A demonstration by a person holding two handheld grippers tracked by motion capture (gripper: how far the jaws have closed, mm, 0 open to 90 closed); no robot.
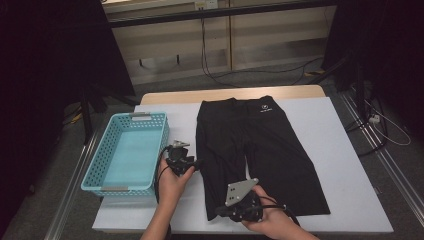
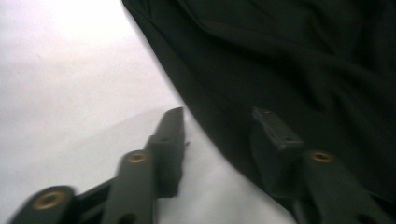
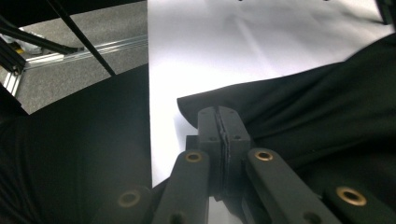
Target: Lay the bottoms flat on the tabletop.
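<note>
Black shorts (image 1: 260, 145) lie flat on the white table (image 1: 345, 150), waistband at the far side. My left gripper (image 1: 197, 164) is at the outer edge of the left leg. In the left gripper view its jaws (image 2: 218, 114) stand apart, one over the bare table (image 2: 70, 84), the other over the black cloth (image 2: 289, 56), with the cloth's edge between them. My right gripper (image 1: 220, 211) is at that leg's near hem. In the right gripper view its jaws (image 3: 218, 114) are pressed together at the hem corner of the shorts (image 3: 303, 107).
A teal plastic basket (image 1: 100, 165) stands on the table's left side, close to my left hand. Bare white table (image 3: 243, 42) lies right of the shorts. Metal rails (image 1: 390, 165) and cables run along the floor on the right.
</note>
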